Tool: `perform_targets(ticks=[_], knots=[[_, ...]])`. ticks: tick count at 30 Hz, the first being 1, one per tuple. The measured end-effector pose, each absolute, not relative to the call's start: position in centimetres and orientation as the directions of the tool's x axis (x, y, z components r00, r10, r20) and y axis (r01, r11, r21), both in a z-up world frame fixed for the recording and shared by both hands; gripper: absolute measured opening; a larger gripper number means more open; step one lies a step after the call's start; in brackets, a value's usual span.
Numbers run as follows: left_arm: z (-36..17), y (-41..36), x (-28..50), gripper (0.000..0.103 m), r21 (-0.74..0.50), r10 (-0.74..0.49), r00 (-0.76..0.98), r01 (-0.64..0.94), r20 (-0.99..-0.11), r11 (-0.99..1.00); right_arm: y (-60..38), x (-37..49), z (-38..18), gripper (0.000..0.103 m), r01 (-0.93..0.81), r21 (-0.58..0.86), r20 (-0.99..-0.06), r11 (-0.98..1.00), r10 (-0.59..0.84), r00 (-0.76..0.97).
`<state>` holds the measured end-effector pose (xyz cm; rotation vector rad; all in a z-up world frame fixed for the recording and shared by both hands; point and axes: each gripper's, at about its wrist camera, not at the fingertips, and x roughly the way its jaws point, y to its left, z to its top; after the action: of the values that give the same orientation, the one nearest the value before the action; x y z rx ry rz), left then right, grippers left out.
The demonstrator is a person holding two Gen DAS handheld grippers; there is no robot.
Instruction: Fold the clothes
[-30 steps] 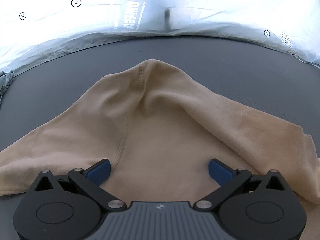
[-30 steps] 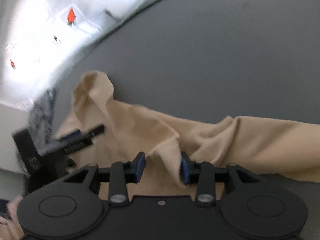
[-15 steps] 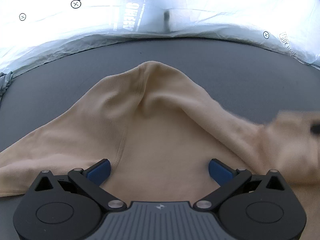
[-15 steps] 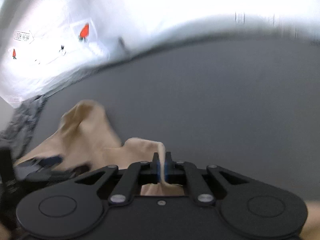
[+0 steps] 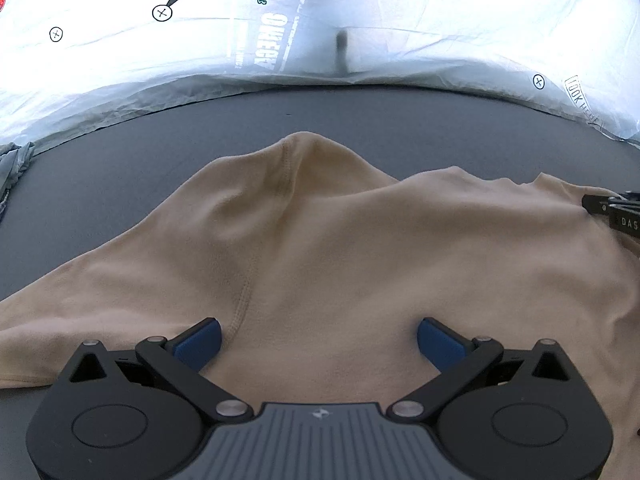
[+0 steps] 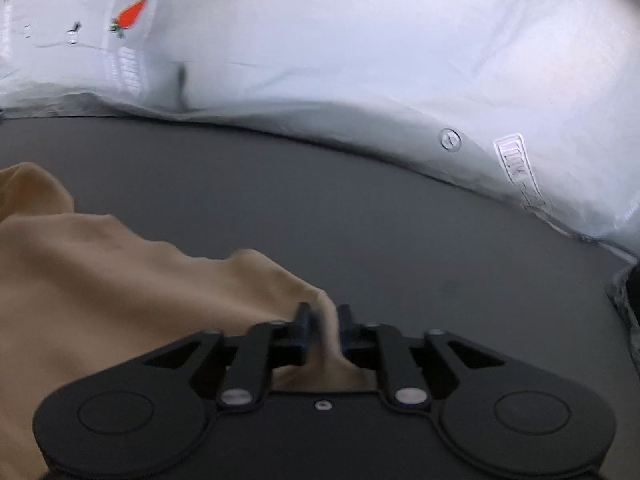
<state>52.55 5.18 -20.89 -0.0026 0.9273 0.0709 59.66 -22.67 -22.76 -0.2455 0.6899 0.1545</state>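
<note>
Your left gripper [image 5: 319, 334] hangs wide open over the beige garment [image 5: 340, 256], its 2 blue pads on either side of the cloth, gripping nothing. The garment lies on the dark grey table [image 5: 120, 148]. Your right gripper [image 6: 324, 326] pinches its edge [image 6: 326, 320], jaws nearly closed.
</note>
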Motion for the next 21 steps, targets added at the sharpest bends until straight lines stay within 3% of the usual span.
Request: perform_targets(ticks=[1,8,17,21], knots=[[-20.8,5.2,52.6,0.103,0.028,0.061,0.594,-0.065,-0.802,0.998,-23.0,59.4,-22.3,0.038,-0.204,-0.169,-0.637,0.964,0.051,0.769],[-20.3,4.1,52.2,0.103,0.046,0.118,0.562,-0.141,-0.818,0.989,-30.2,52.0,-19.6,0.053,-0.042,-0.089,-0.616,0.995,-0.022,0.788],[-20.3,-3.9,44.1,0.103,-0.065,-0.031,0.496,-0.051,-0.868,0.997,-43.8,40.3,-21.9,0.06,0.274,-0.134,-0.672,0.952,-0.29,0.681],[-20.6,-8.3,40.6,0.103,0.0,-0.002,0.48,0.005,-0.877,1.0,-48.9,36.7,-23.0,0.06,0.354,-0.162,-0.681,0.921,-0.364,0.636]])
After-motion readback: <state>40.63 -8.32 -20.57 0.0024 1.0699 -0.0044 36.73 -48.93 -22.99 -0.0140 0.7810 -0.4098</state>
